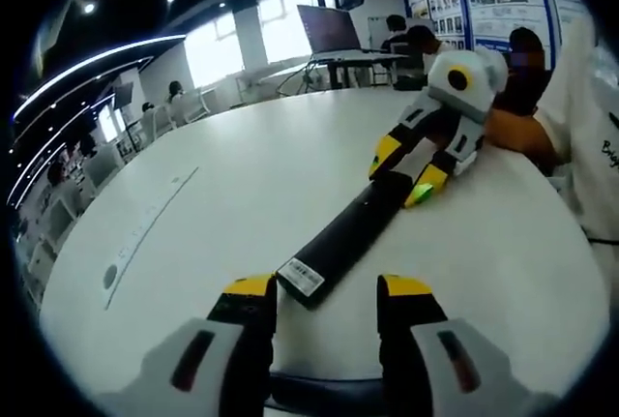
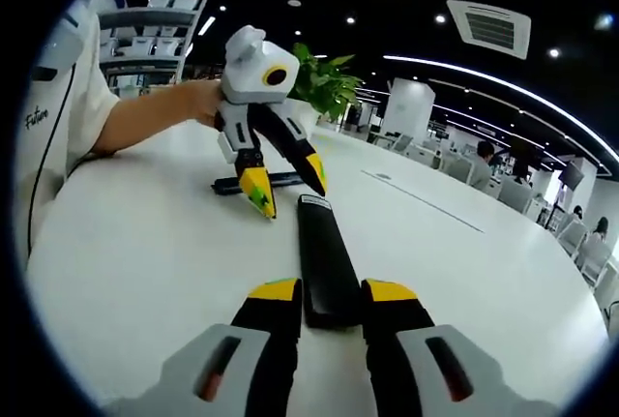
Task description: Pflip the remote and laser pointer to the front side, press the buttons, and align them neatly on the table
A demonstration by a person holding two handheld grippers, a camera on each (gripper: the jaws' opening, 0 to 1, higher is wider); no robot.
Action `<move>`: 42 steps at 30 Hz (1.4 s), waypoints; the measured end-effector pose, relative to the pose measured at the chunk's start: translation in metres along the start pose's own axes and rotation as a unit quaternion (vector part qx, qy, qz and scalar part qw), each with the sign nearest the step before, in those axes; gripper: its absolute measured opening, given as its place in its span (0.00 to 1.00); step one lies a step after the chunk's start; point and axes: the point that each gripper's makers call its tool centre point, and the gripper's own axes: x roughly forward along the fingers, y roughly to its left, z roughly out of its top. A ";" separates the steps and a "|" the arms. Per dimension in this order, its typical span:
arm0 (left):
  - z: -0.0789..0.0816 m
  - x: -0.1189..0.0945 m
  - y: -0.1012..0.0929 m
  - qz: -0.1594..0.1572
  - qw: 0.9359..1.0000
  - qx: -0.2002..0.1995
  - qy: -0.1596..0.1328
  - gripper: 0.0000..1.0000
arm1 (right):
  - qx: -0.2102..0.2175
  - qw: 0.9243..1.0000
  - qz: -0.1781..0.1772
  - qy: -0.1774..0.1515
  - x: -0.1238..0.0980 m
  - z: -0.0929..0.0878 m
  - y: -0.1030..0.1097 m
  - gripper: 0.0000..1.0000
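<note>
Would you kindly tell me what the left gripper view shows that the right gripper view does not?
Left gripper view: a white label on the black remote, a laptop. Right gripper view: a laser pointer, a plant. Shared: the black remote, white table, the open left gripper, and the right gripper shut on the remote.

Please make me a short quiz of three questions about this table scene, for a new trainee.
1. True or false: the remote lies with its buttons facing up.
2. Where is the laser pointer in the right gripper view? A: between the jaws of the left gripper. B: flat on the table, beyond the left gripper. C: on top of the remote.
3. Fill in: the left gripper's jaws are ____ (open or shut).

Key:
1. False: the upper face is plain, with a label sticker at one end.
2. B.
3. open.
</note>
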 end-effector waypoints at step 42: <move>0.001 0.005 0.007 -0.028 0.996 0.080 0.018 0.37 | 0.008 1.000 -0.003 0.000 -0.001 0.000 -0.002 0.28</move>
